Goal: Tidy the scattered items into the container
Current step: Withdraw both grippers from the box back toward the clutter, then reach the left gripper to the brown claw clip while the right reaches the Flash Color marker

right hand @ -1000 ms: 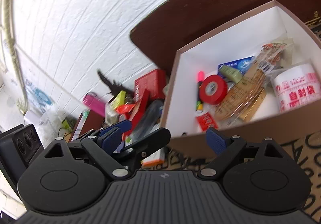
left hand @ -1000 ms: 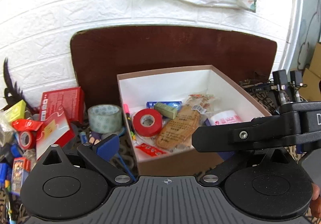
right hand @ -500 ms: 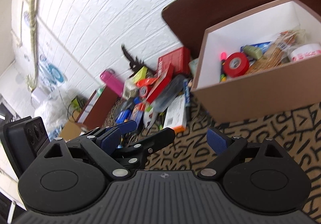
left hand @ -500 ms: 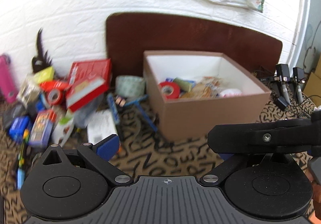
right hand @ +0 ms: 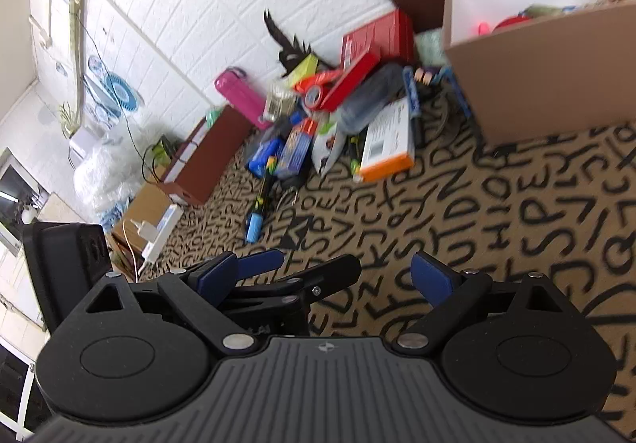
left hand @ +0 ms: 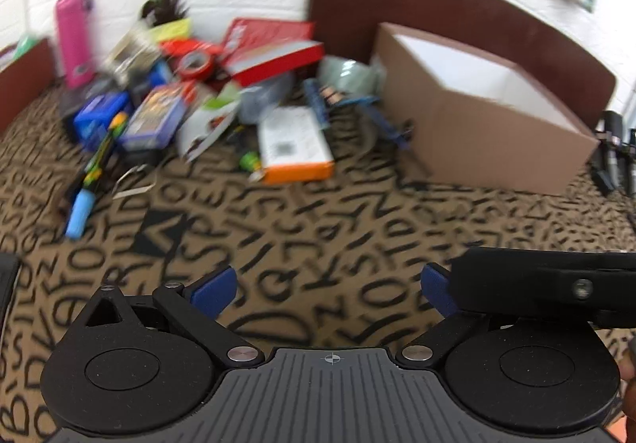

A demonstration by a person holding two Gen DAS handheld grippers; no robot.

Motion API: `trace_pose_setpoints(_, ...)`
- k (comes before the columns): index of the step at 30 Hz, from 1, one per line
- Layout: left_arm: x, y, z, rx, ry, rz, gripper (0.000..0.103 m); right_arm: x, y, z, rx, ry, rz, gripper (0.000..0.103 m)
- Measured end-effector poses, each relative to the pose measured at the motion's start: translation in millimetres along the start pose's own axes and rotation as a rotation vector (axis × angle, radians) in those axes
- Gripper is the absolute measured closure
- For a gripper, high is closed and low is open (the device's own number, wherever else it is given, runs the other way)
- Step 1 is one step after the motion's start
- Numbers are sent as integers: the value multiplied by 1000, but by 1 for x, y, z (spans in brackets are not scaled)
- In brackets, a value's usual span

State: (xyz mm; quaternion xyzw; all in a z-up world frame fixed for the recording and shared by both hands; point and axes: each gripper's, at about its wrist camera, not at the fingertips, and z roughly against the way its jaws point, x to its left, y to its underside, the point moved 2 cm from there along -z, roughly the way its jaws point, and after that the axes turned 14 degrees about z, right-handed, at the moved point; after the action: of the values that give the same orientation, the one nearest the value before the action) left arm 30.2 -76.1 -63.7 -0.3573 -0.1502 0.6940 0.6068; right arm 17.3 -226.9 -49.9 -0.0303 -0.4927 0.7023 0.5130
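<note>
pink bottle (left hand: pixel 72 39): far left, leaning against the white brick wall.
blue-capped pen (left hand: pixel 92 175): lying on the letter-print cloth (left hand: pixel 318 228), just left of the heap.
scattered pile: red tape roll (left hand: pixel 195 63), blue boxes (left hand: pixel 153 116), red box (left hand: pixel 274 49) and orange-edged white box (left hand: pixel 295 143), all crowded together between the bottle and the container.
clear tape roll (left hand: pixel 345 72): behind the pile, close to the container's left wall.
brown cardboard container (left hand: pixel 481 125): right of the heap, open on top, white inside; the right wrist view shows something red (right hand: pixel 510 22) inside it.
left tool (left hand: pixel 324 290): blue pads spread apart, nothing between them, hanging over bare cloth in front of the pile.
right tool (right hand: pixel 322 278): pads apart, empty, near the left one; its black arm crosses the left view's lower right.
</note>
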Motion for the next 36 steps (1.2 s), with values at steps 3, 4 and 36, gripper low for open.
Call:
trace_pose_setpoints(3, 21, 1, 2, -11, -11, 46, 0, 7, 5, -13, 19, -2, 1, 8)
trace_pose_setpoints(4, 28, 1, 3, -9, -13, 68, 0, 9, 5, -18, 23, -2, 4, 8)
trace_pose_setpoints(36, 168, -66, -18, -134, -68, 173, 12, 87, -35, -157, 88, -39, 153, 8)
